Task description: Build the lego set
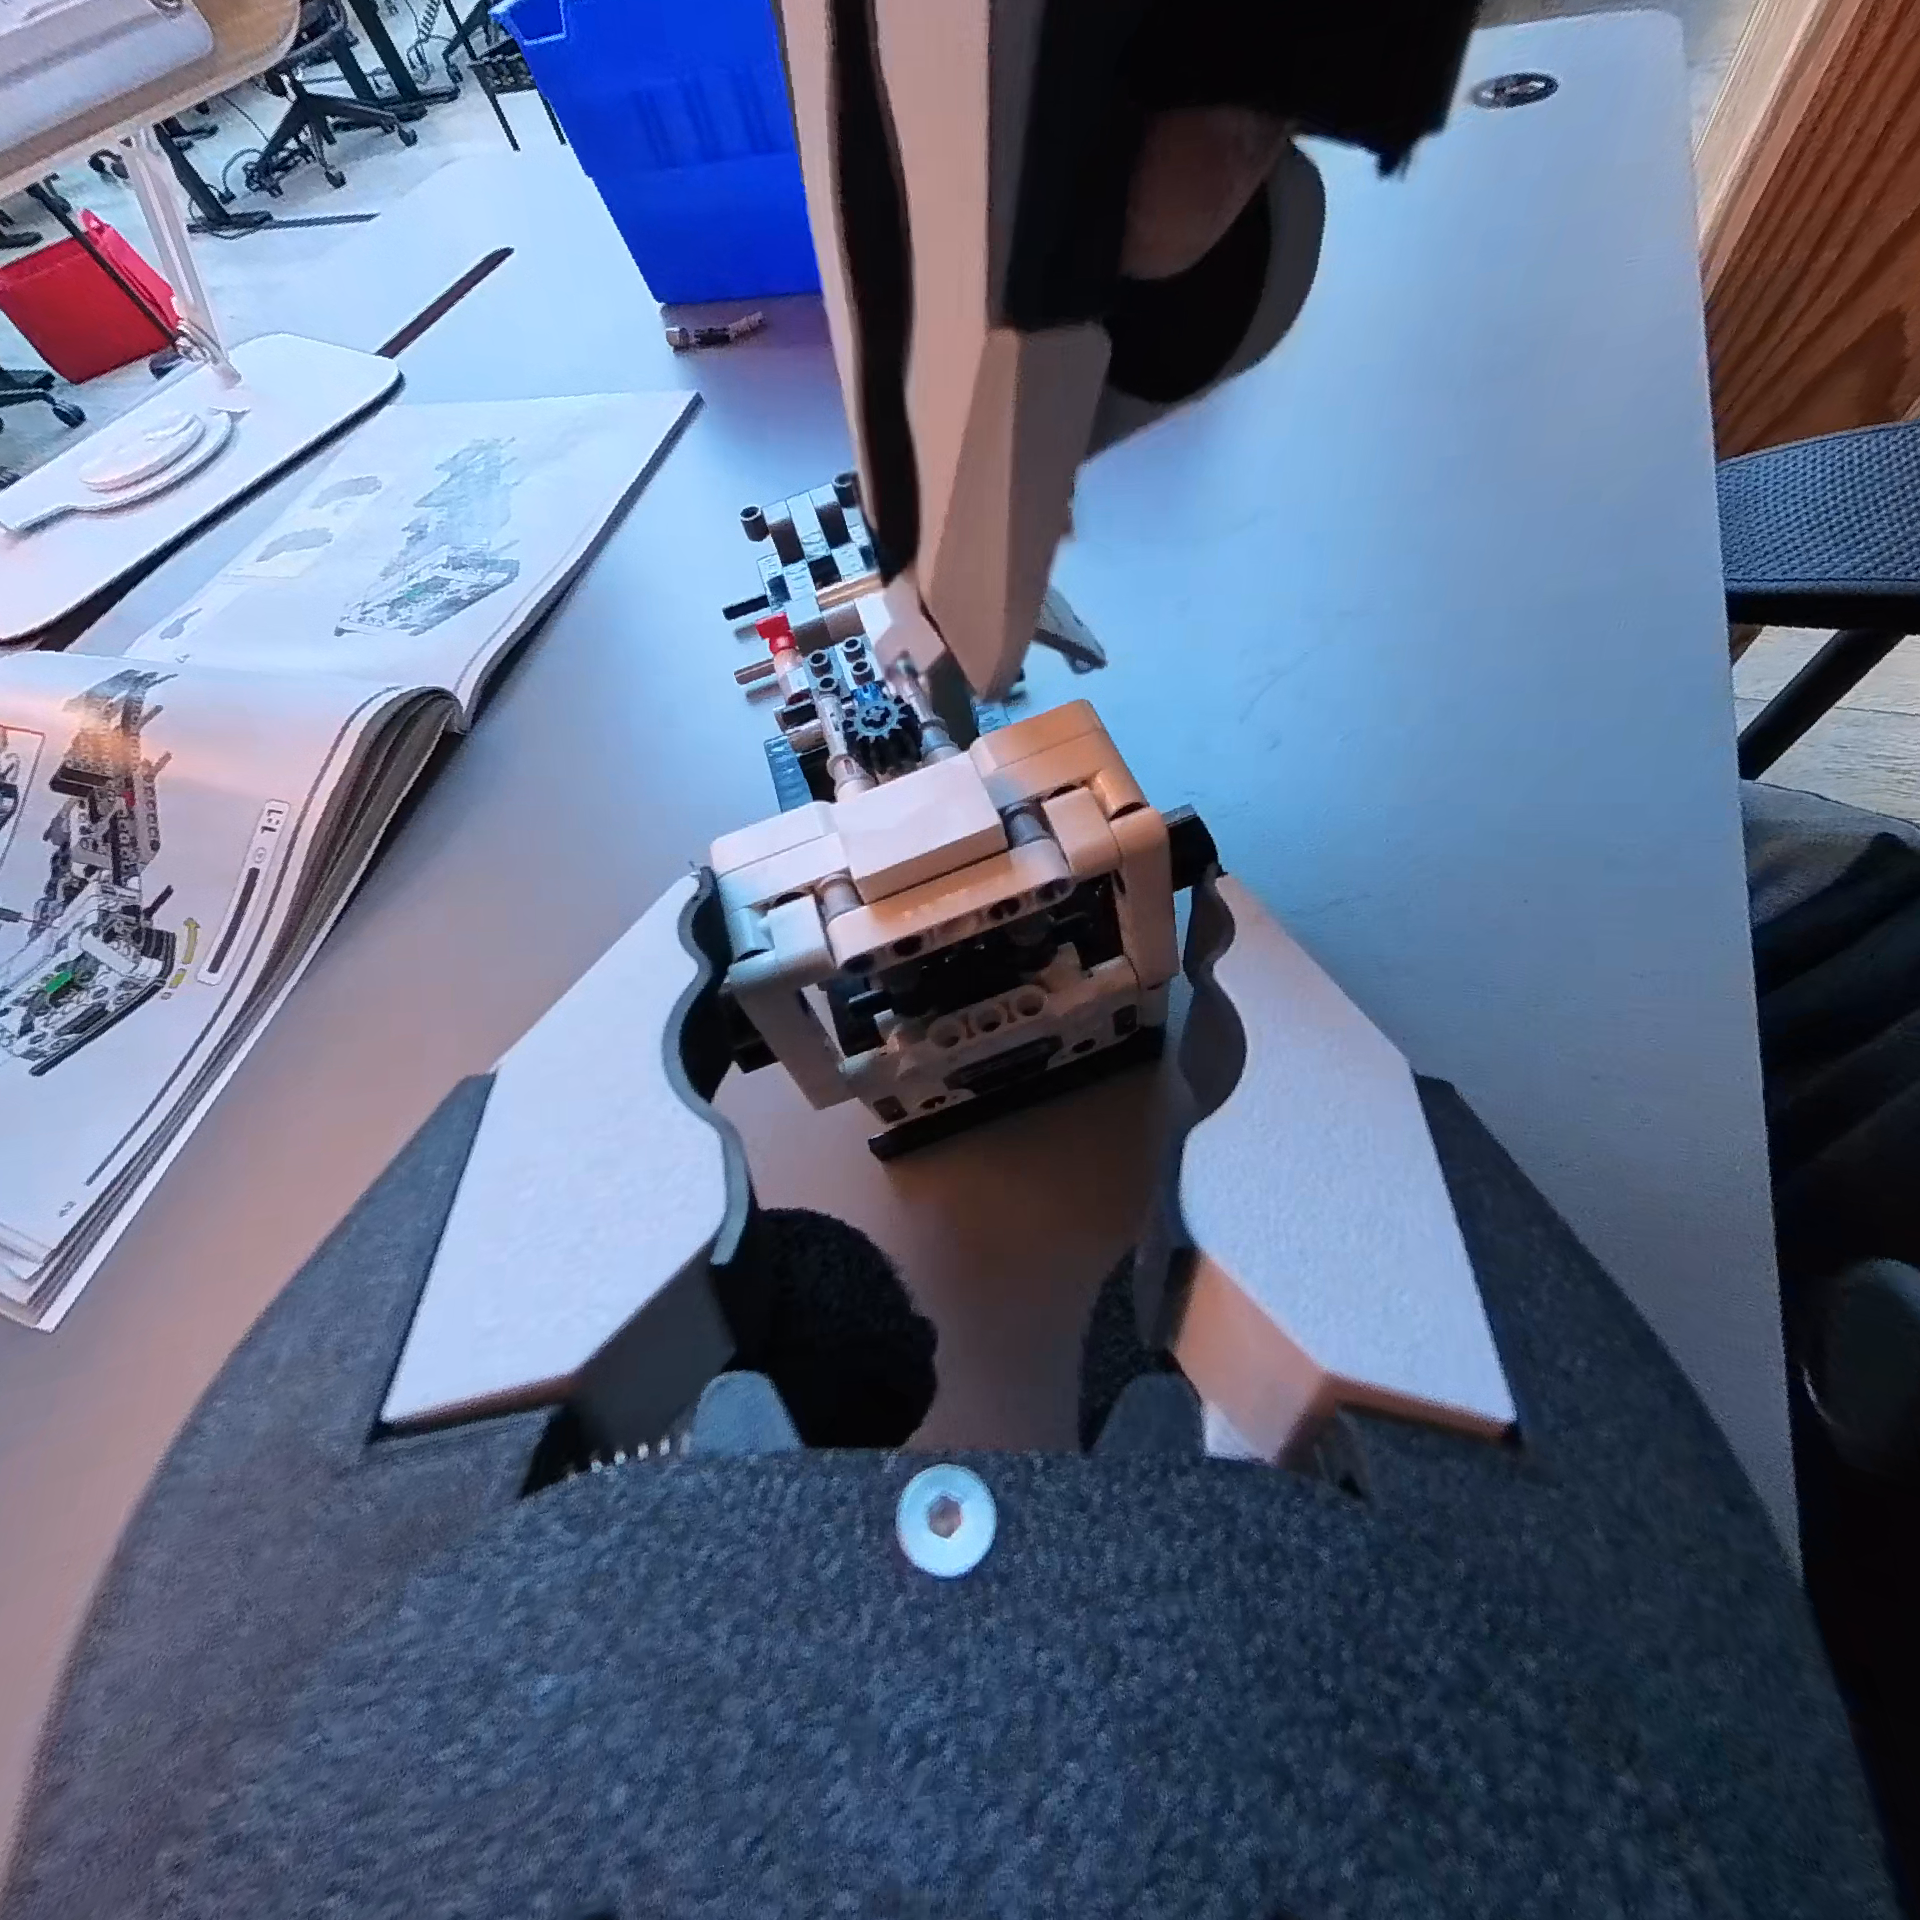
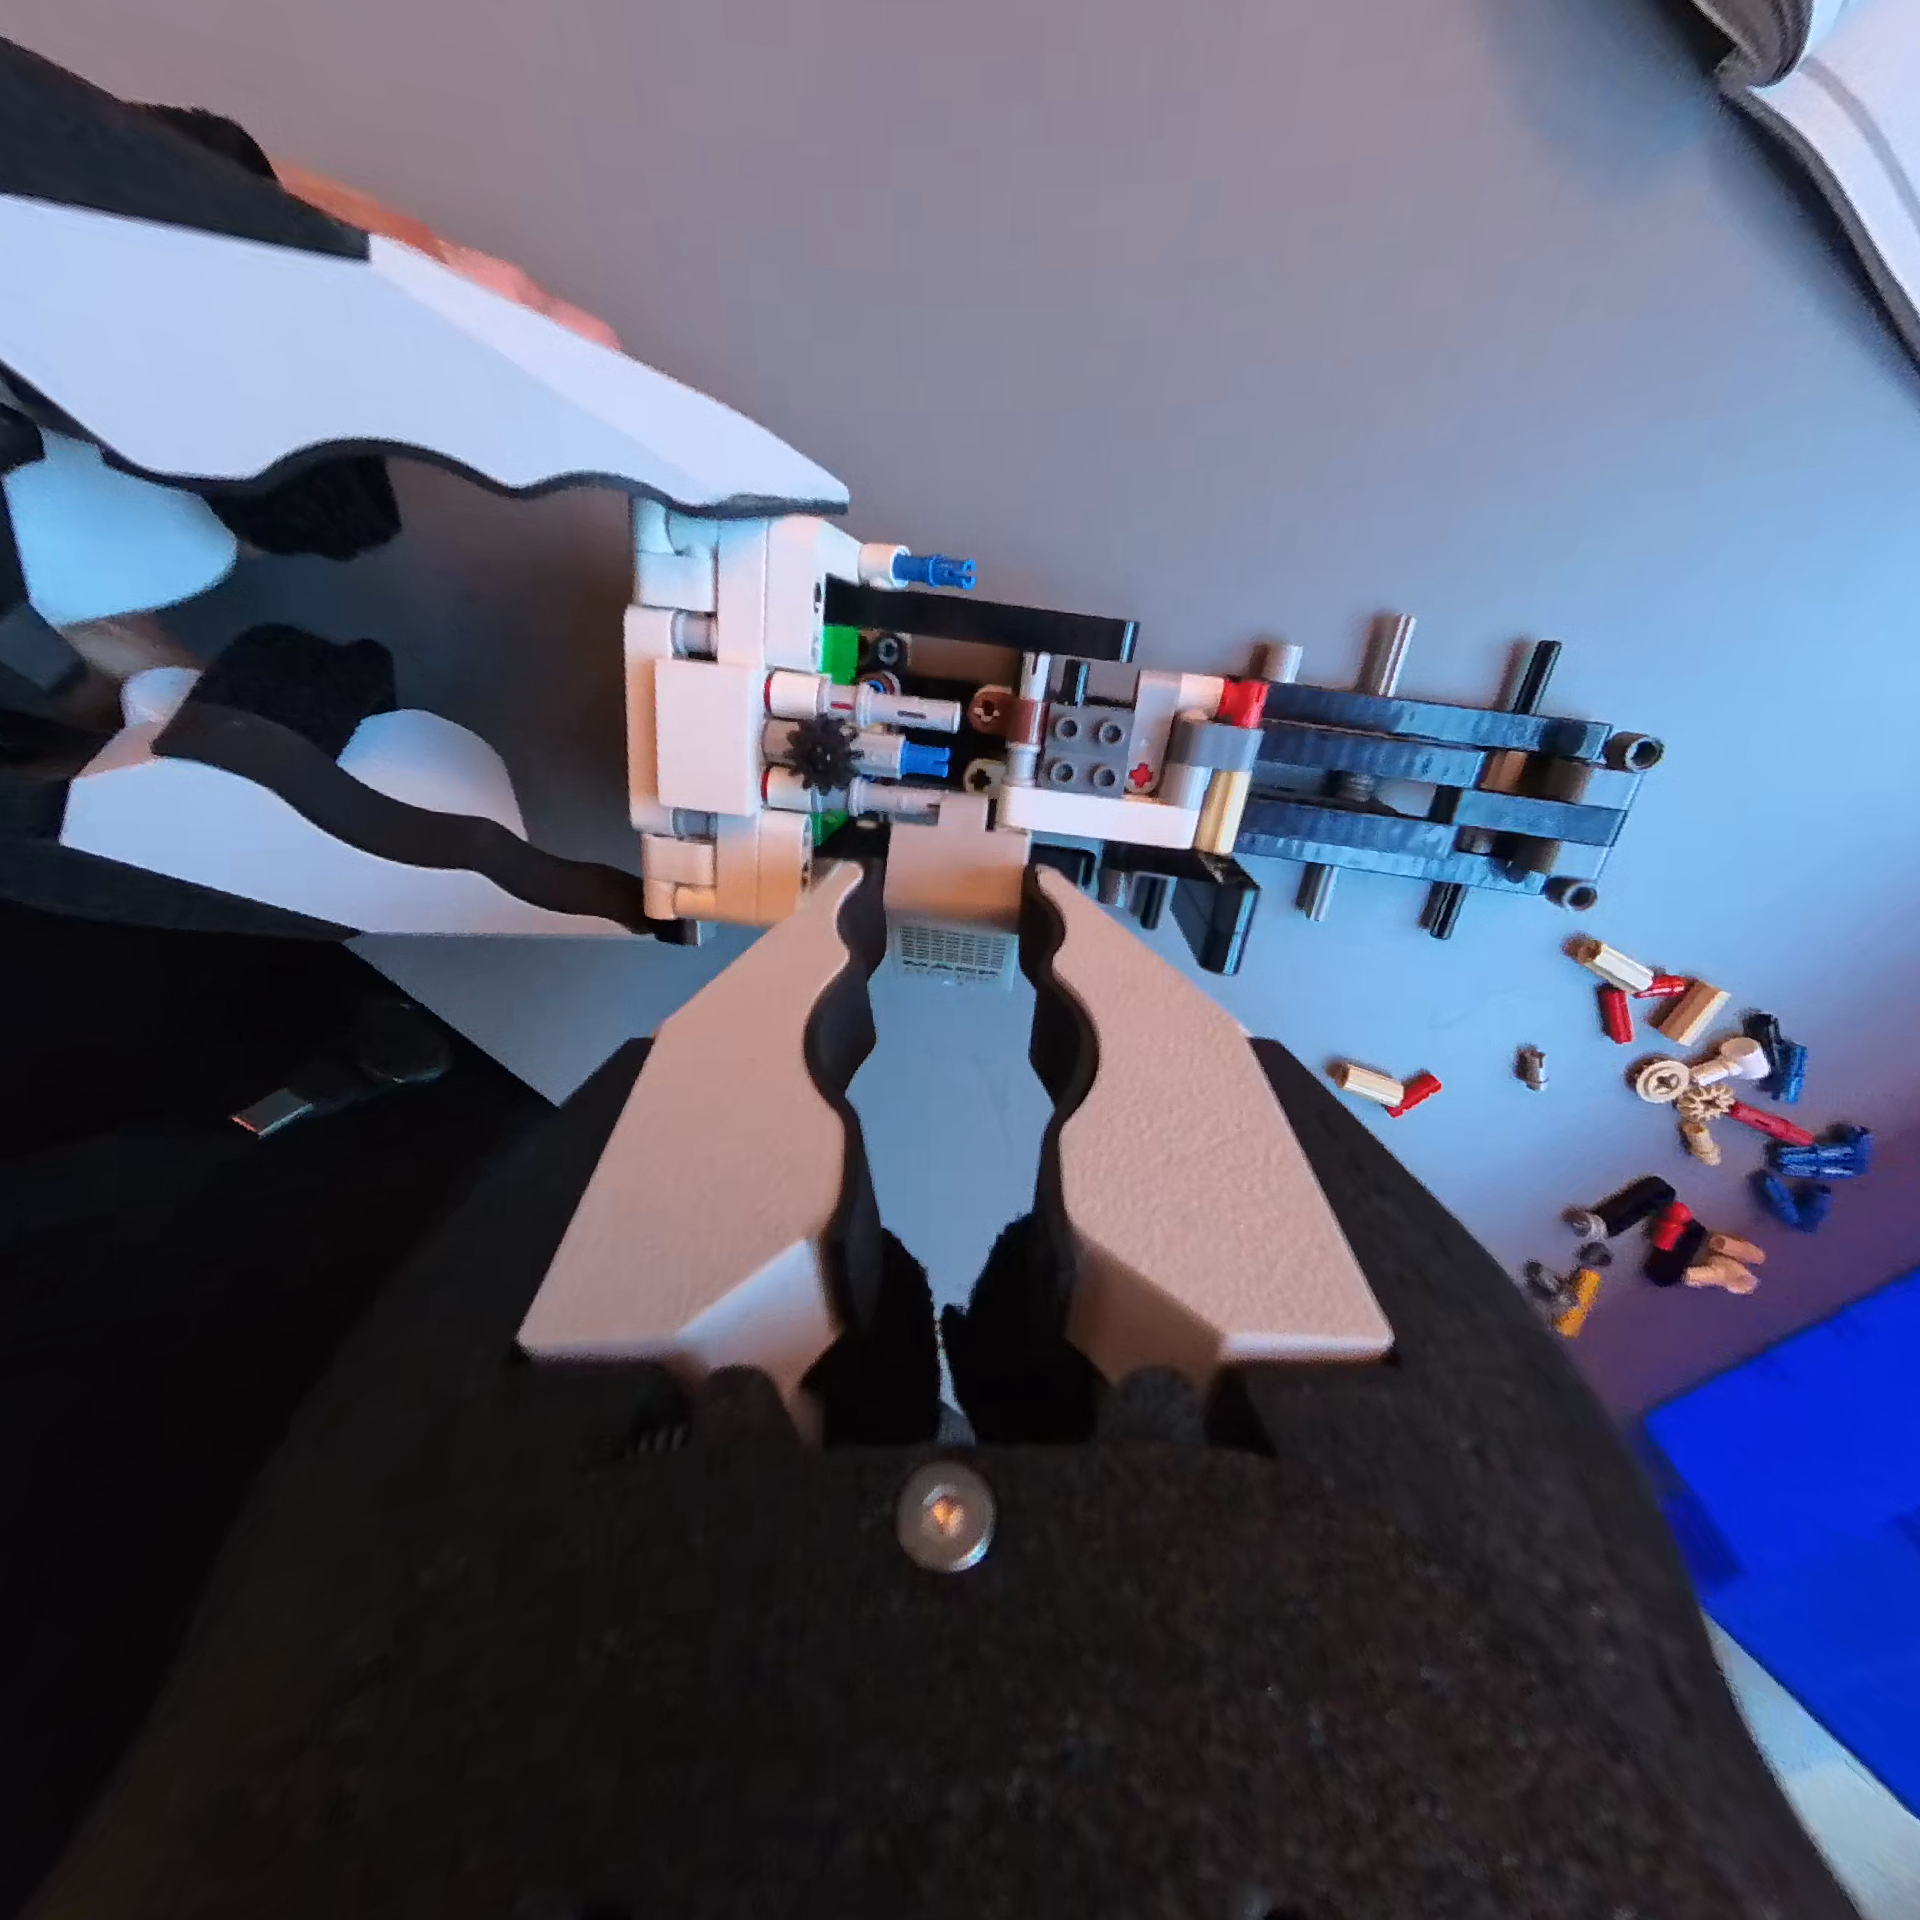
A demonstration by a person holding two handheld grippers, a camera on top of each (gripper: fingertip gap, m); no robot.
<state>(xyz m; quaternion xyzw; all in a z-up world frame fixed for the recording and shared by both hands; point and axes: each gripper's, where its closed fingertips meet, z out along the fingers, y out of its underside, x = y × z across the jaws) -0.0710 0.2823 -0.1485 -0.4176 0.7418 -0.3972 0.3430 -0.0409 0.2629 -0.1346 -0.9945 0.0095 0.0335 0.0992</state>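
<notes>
A long lego model lies on the grey table. It has a white block end, a small black gear and a dark beam frame at the far end. My left gripper is shut on the white block end, one finger on each side; it also shows in the right wrist view. My right gripper is shut on a white part at the model's side, just past the gear. In the left wrist view it comes down from above.
Several small loose lego parts lie on the table beside the model's frame end. An open instruction book lies left of the model. A blue bin stands at the table's far end. A black chair is off the right edge. The grippers' ends are close to 5 cm from one another.
</notes>
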